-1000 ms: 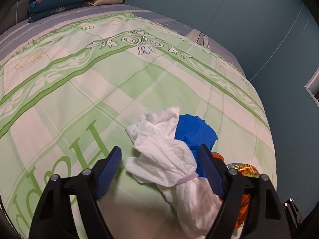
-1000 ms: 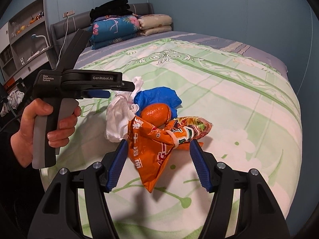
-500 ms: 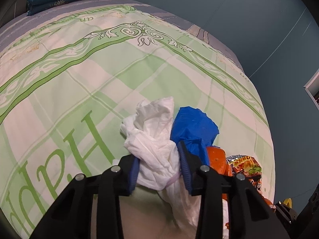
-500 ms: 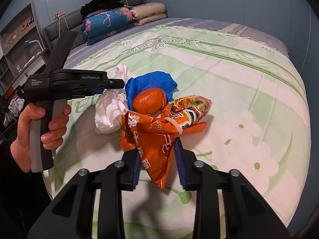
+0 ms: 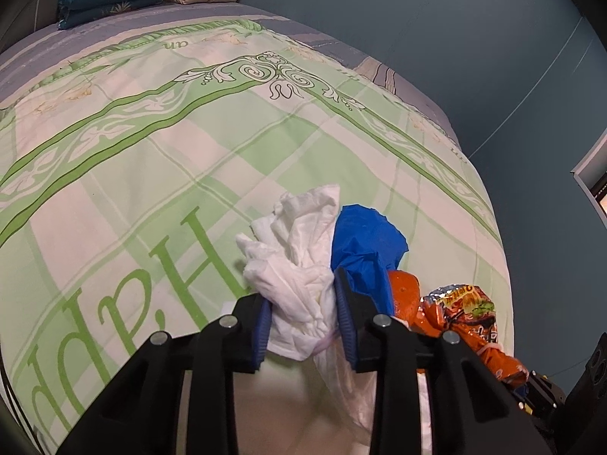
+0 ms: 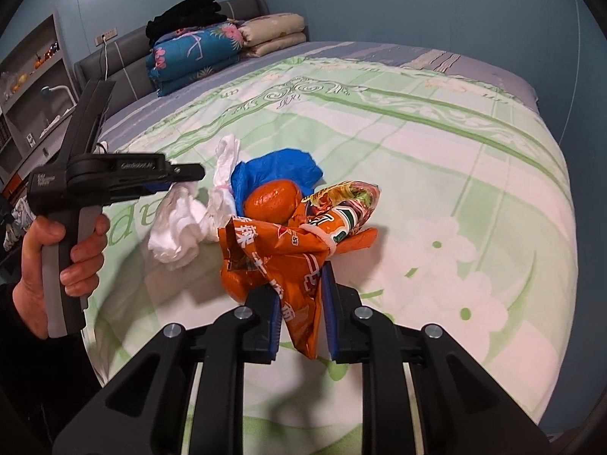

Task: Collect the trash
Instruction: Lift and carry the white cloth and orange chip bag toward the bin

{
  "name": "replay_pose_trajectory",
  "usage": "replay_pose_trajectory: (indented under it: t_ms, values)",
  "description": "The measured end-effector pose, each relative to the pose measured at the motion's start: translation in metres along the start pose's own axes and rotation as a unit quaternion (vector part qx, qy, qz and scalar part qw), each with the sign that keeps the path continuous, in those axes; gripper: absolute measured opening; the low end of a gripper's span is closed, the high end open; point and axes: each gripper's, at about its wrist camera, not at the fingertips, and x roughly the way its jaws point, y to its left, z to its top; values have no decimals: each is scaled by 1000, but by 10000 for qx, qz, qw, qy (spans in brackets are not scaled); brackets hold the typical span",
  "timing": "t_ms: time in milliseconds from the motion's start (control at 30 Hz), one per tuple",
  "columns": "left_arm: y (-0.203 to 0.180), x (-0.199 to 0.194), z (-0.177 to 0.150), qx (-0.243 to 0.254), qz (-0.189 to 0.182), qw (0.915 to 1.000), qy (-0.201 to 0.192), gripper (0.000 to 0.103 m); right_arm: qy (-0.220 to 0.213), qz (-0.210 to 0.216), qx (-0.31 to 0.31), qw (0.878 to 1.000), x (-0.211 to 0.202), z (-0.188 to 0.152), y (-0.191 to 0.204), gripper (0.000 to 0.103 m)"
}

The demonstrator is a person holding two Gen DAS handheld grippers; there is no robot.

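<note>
Jaws closing since earlier: left gripper (image 5: 303,318) pinching tissue (image 5: 299,261), right gripper (image 6: 301,313) wrapper (image 6: 280,258).

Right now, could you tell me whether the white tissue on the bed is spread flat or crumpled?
Crumpled. The white tissue is a creased, bunched wad, with the left gripper closing on its lower part.

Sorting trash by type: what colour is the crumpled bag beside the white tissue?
Blue; the crumpled bag lies against the white tissue, clearest in the left wrist view.
</note>
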Motion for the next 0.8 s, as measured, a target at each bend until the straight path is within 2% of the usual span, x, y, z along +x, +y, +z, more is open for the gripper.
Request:
replay_pose_trajectory:
  t_ms: [533,800]
  values:
    - [12,-50,-14,-50,-11,9995,-297,29,-383,-212,50,9990,-48,0,1,15]
    - [7,-78,-21,24,-42,9988,-496,29,-569,-273,54,9980,-71,-4,1,15]
